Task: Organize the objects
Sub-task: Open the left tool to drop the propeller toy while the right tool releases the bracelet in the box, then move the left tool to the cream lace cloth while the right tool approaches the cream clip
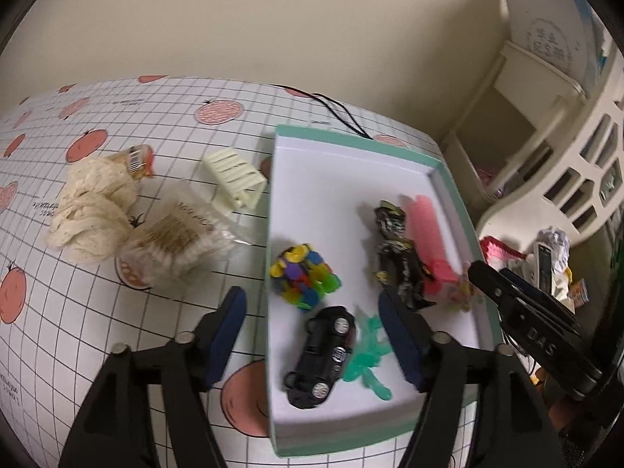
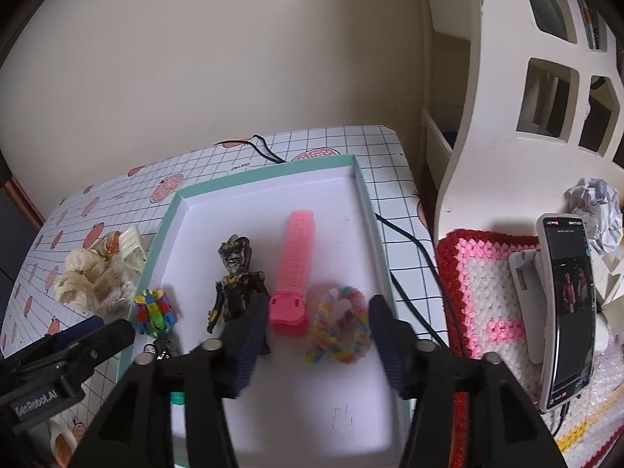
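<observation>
A teal-rimmed white tray (image 1: 355, 144) (image 2: 269, 171) holds a black toy car (image 1: 321, 355), a green plastic toy (image 1: 366, 355), a multicoloured block ball (image 1: 304, 277) (image 2: 154, 310), a dark figure (image 1: 397, 253) (image 2: 236, 277), a pink comb (image 1: 427, 234) (image 2: 296, 265) and a rainbow scrunchie (image 2: 343, 327). My left gripper (image 1: 312, 335) is open above the car and green toy, holding nothing. My right gripper (image 2: 316, 339) is open over the tray, with the scrunchie lying between its fingers but not pinched.
Left of the tray on the tomato-print tablecloth (image 1: 163, 117) lie a cream hair clip (image 1: 236, 177) (image 2: 132, 249), a bag of cotton swabs (image 1: 175, 241) and crumpled beige netting (image 1: 89, 210). A black cable (image 2: 405, 241) runs by the tray's right side. A phone (image 2: 569, 308) stands on a crochet mat (image 2: 495, 292); a white shelf (image 2: 507, 117) stands behind.
</observation>
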Available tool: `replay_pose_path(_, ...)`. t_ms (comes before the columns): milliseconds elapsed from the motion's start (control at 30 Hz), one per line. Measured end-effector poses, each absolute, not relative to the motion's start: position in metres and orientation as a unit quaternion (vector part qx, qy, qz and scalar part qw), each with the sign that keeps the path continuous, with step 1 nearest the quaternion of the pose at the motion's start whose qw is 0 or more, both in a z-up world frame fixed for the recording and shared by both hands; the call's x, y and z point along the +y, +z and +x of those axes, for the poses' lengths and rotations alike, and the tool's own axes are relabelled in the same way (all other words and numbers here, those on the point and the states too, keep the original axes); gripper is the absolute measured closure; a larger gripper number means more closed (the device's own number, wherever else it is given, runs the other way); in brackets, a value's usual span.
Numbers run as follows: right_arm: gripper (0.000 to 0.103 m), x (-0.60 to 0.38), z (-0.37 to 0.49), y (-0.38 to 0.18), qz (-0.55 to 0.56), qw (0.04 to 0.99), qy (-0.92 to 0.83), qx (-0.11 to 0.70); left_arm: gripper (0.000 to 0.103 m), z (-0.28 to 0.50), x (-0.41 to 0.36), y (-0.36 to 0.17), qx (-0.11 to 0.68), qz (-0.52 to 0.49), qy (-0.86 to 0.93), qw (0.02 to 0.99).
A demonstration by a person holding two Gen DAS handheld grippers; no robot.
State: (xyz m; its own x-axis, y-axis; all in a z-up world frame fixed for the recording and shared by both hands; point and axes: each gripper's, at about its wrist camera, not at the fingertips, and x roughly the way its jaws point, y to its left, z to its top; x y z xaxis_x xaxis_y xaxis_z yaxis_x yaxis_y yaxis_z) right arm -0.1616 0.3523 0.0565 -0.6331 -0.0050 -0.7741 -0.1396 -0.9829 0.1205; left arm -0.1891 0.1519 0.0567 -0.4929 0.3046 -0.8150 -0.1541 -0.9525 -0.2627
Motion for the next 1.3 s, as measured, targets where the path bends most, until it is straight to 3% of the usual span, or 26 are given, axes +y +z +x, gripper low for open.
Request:
replay_pose_path(333, 0.020, 0.352, -0.163, 0.055, -0.426, 0.034, 0.900, 0.084, 0.009, -0.192, 0.141, 0.051, -0.080, -0.480, 0.866, 0.110)
replay_pose_path(633, 0.002, 0.351, -0.163, 0.056, -0.417, 0.027, 0.904, 0.087, 0.000, -0.192, 0.134, 0.054, -0.081, -0.462, 0.877, 0.099)
replay_pose_path(1300, 0.000, 0.345, -0.157, 0.071, -0.394, 0.022, 0.912, 0.111, 0.000, -0.202, 0.114, 0.077, -0.116, -0.442, 0.885, 0.091)
